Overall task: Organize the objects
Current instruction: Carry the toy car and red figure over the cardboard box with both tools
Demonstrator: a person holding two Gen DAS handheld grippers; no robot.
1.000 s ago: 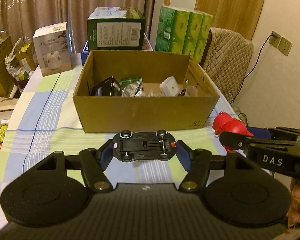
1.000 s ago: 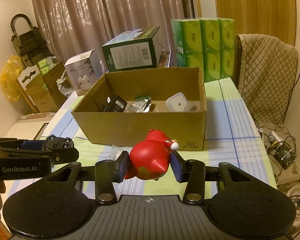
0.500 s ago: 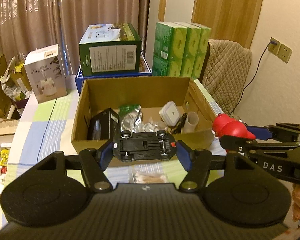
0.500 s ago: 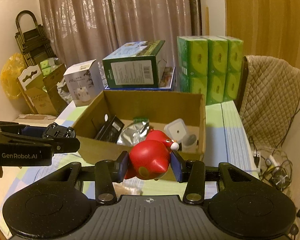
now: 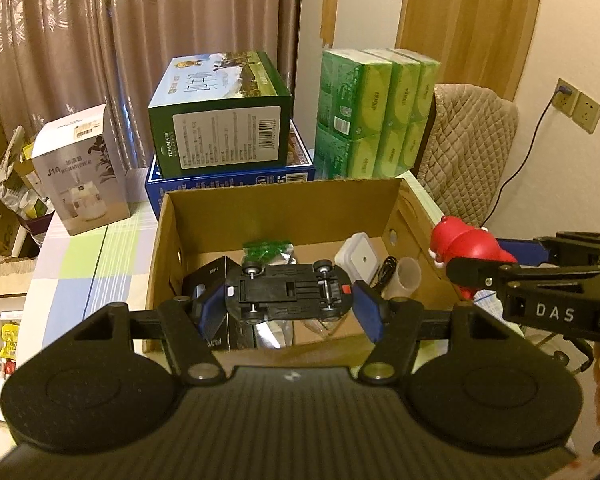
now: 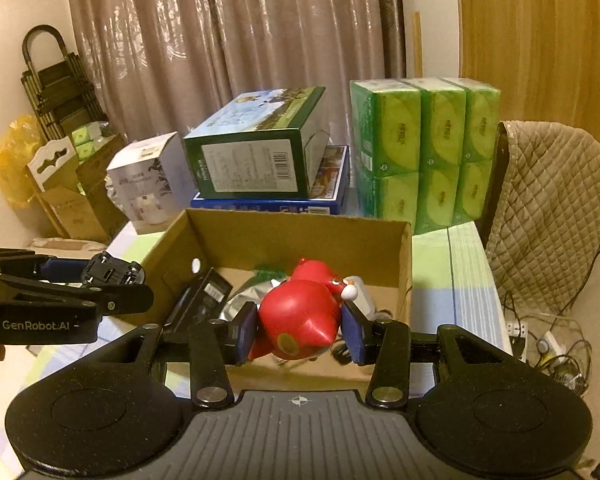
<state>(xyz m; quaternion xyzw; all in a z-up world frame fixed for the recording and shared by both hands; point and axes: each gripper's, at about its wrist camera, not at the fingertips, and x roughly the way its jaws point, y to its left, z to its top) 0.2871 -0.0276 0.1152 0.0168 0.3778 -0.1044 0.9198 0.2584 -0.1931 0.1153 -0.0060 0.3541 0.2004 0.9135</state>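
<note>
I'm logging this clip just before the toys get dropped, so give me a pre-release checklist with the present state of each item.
1. Left hand-held gripper has a firm hold on the black toy car, held upside down, wheels up: ok.
2. Right hand-held gripper is clamped on the red toy figure: ok.
3. Car is over the open cardboard box: ok.
4. Red figure is past the box's near wall: looks ok in the right wrist view; exact depth cannot tell.
5. Free floor space below for both toys, among the foil pouch, white container and plastic cup: cannot tell.
6. The two hand-held grippers are apart from each other: ok.
</note>
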